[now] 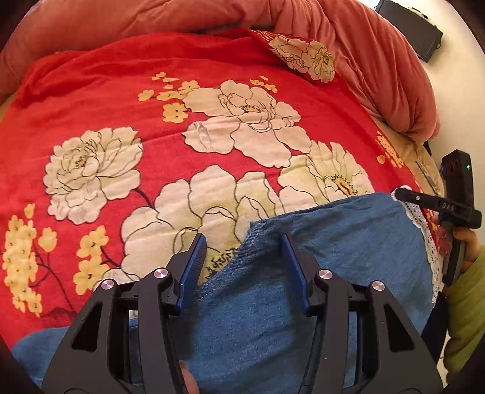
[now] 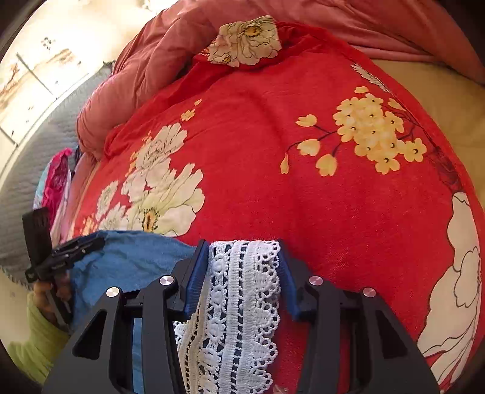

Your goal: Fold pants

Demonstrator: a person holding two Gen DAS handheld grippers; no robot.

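The blue pants (image 1: 303, 272) lie on a red flowered blanket (image 1: 151, 75) at the near edge of the bed, with white lace trim (image 2: 239, 291) at one end. My left gripper (image 1: 244, 239) stands open over the pants' far edge; one blue finger is over the blanket, the other over the denim. My right gripper (image 2: 244, 245) is open with the lace trim lying between its jaws. The right gripper also shows in the left wrist view (image 1: 403, 194) at the lace end. The left gripper shows in the right wrist view (image 2: 91, 241) at the blue cloth (image 2: 127, 260).
A pink quilt (image 1: 363, 45) is bunched along the far side of the bed. A black device (image 1: 409, 27) hangs on the wall at the right. Pink clothing (image 2: 57, 178) lies at the bed's edge in the right wrist view. A beige sheet (image 2: 439, 100) shows beyond the blanket.
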